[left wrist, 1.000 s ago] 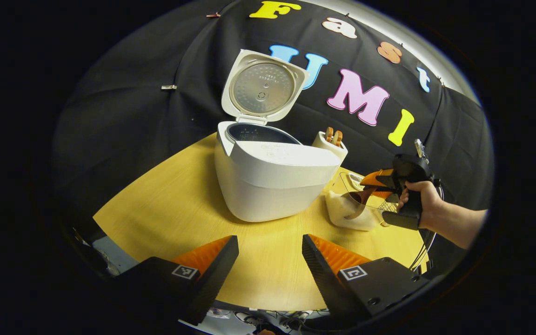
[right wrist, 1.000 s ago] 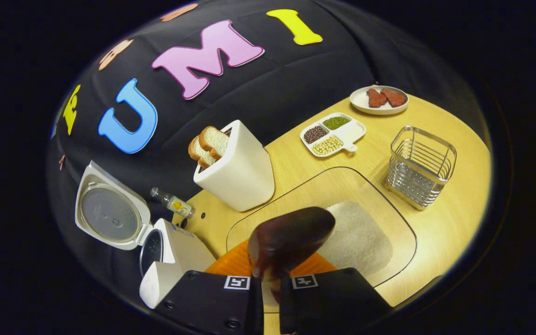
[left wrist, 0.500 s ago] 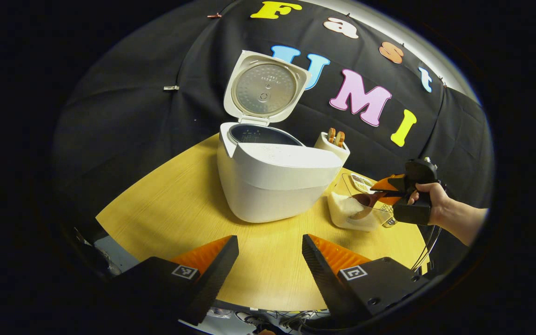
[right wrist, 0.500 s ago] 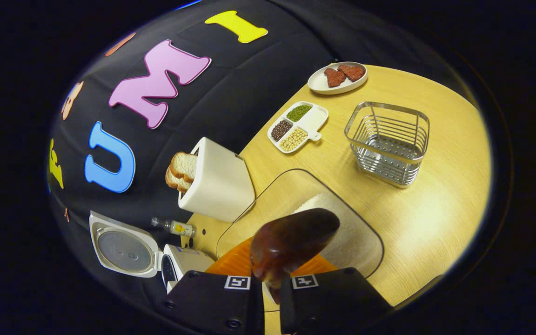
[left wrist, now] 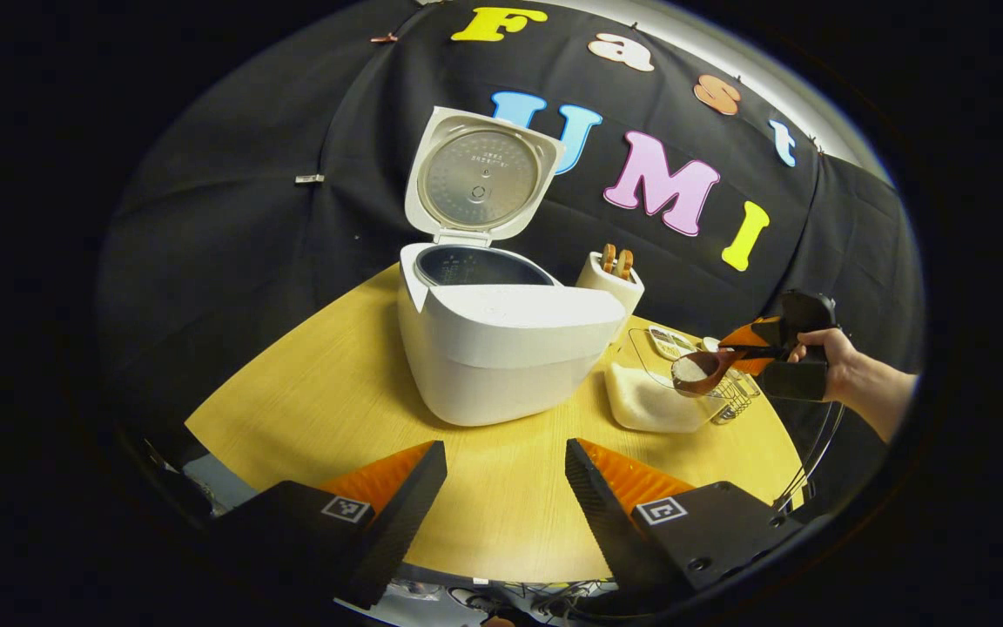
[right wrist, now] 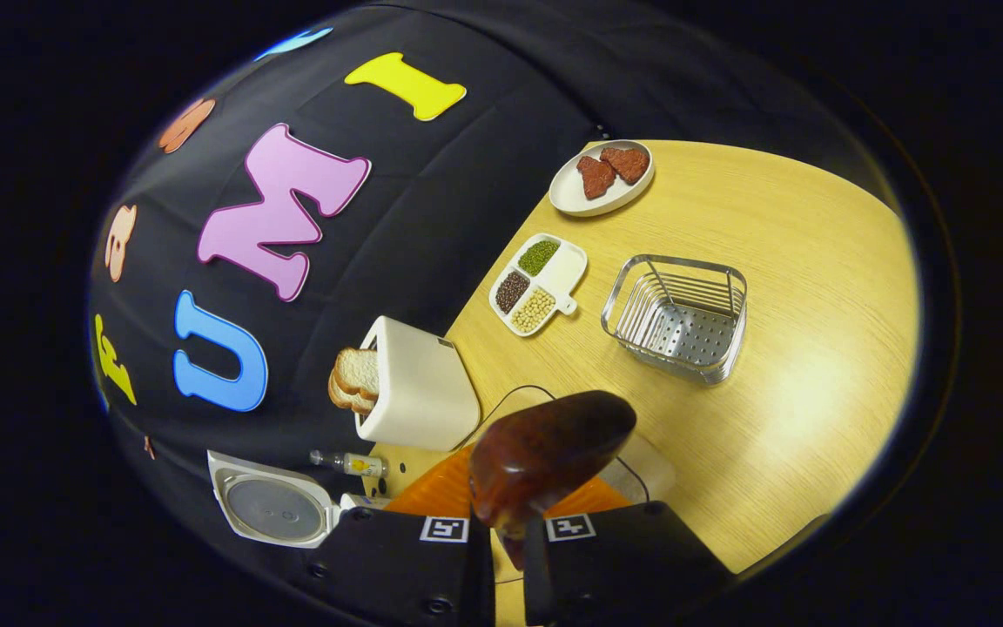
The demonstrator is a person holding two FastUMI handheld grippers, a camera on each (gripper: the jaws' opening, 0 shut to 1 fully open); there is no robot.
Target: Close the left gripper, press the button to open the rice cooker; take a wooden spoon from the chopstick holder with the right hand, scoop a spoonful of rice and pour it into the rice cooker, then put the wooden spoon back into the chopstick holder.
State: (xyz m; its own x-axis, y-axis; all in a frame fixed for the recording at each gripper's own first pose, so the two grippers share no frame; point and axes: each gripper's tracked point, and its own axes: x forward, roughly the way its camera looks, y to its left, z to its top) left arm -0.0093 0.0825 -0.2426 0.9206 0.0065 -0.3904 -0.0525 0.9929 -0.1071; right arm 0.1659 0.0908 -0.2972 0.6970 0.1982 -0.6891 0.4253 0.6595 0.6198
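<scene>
White rice cooker (left wrist: 501, 340) lid up; right claw (right wrist: 501, 544) pinching loaded dark wooden spoon (left wrist: 700, 370); pour, return left. Left claw (left wrist: 506, 488) spread.

A round-edged table (left wrist: 319, 409) with a pale yellow wood-grain top stands in a booth. Black cloth (left wrist: 232, 218), creased and pinned, forms the wall behind the table's far side. A strip of light-coloured wall (left wrist: 728, 52) shows above the cloth at upper right. Soft glare brightens the tabletop.
</scene>
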